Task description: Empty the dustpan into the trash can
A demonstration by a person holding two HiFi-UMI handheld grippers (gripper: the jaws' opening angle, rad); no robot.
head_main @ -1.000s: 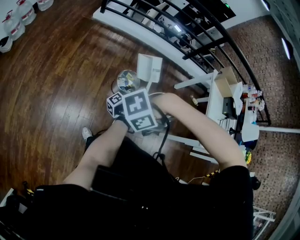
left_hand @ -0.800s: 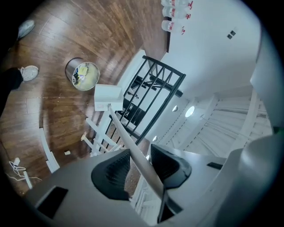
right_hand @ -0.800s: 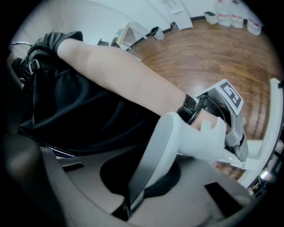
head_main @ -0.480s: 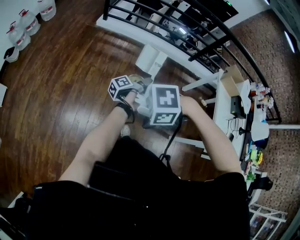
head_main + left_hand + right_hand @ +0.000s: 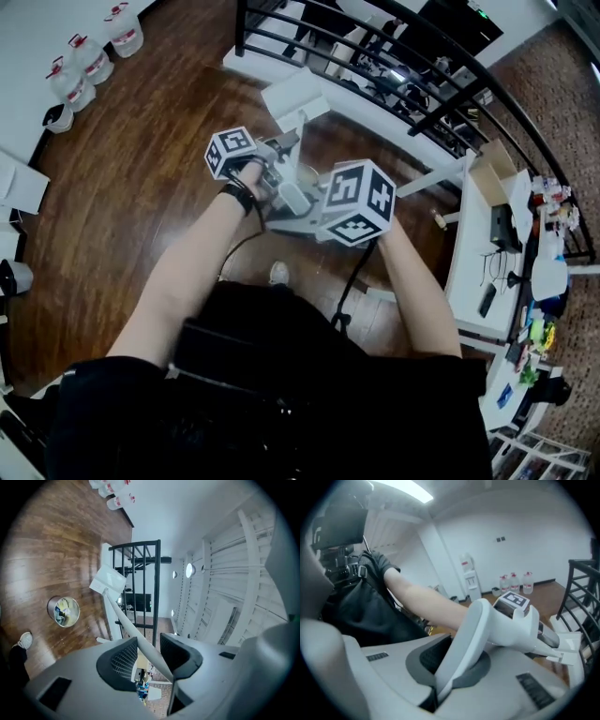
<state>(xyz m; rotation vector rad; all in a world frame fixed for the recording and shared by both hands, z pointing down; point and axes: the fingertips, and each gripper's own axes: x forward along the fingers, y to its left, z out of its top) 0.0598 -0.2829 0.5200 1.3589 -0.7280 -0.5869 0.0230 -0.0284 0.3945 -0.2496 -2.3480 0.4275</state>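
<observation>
The left gripper (image 5: pixel 149 643), jaws half closed and just eased slightly wider, pinches the thin handle of the white long-handled plastic dustpan (image 5: pixel 108 581). The handle runs straight out past the jaw tips to the pan. The right gripper (image 5: pixel 464 654) is clamped tight on the handle's broad rear end. The round metal trash can (image 5: pixel 63 611) lies left of the left jaws.

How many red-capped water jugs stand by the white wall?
3, in a row: water jug farthest, another in the middle, another nearest. More may be hidden.
</observation>
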